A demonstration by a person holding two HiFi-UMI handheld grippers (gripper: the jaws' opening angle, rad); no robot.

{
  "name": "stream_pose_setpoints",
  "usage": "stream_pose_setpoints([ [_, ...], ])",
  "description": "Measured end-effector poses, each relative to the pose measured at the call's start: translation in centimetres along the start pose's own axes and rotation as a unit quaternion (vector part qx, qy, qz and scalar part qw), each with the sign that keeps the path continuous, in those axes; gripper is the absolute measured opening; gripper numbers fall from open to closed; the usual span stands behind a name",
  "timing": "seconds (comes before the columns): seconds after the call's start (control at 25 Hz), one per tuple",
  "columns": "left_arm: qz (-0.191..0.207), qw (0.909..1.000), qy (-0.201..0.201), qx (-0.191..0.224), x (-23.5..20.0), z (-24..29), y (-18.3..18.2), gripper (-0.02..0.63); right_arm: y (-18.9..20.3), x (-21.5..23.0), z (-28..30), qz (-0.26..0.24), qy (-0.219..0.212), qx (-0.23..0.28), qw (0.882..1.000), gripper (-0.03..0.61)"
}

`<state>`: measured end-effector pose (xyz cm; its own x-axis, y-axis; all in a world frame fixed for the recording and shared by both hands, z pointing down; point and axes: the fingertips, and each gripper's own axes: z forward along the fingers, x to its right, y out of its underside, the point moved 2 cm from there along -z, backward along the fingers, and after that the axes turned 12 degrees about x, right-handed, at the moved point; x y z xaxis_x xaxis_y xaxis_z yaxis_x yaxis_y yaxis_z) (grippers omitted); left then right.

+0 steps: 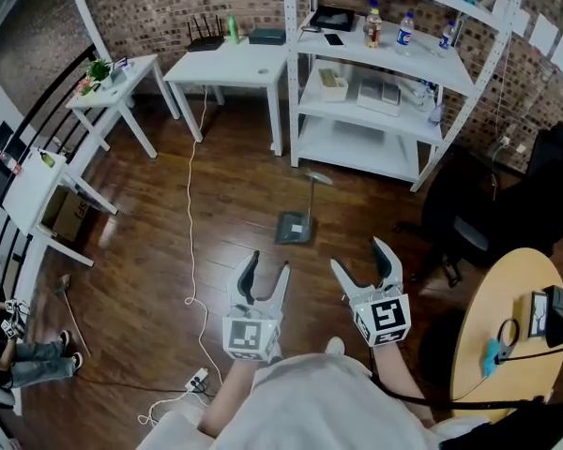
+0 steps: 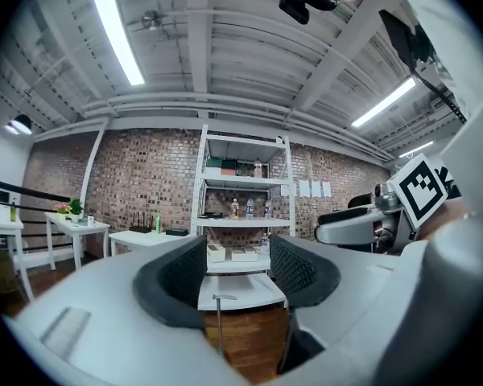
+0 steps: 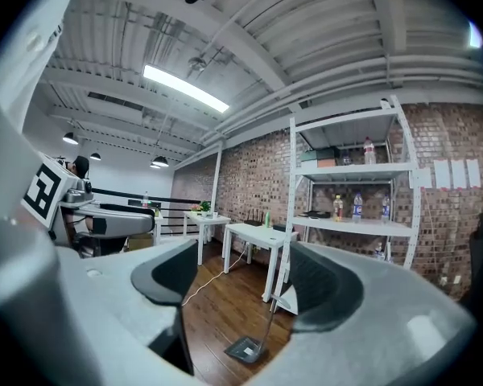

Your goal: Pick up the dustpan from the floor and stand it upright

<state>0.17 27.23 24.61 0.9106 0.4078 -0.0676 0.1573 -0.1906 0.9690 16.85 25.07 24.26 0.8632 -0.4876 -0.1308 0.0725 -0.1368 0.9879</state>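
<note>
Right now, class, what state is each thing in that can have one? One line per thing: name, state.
Left tool: open, empty.
Right tool: open, empty.
Dustpan: pan on the floor, handle raised, not gripped.
White cable: lying loose on the floor.
Bottles: standing upright.

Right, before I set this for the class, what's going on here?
A person holds a claw in each hand over the wooden floor. The left claw and the right claw are both open and empty. The long-handled dustpan sits on the floor ahead of them, in front of the white shelf unit, with its handle pointing up. Neither claw touches it.
</note>
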Motion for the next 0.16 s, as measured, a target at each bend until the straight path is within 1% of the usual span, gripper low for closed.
stream_pose_setpoints([
  [0.16,-0.005,1.0,-0.001,0.005,-0.25,0.18,-0.16,0.249,0.99,0.21,-0.02,0.003,0.004,-0.011,1.0,0.337],
])
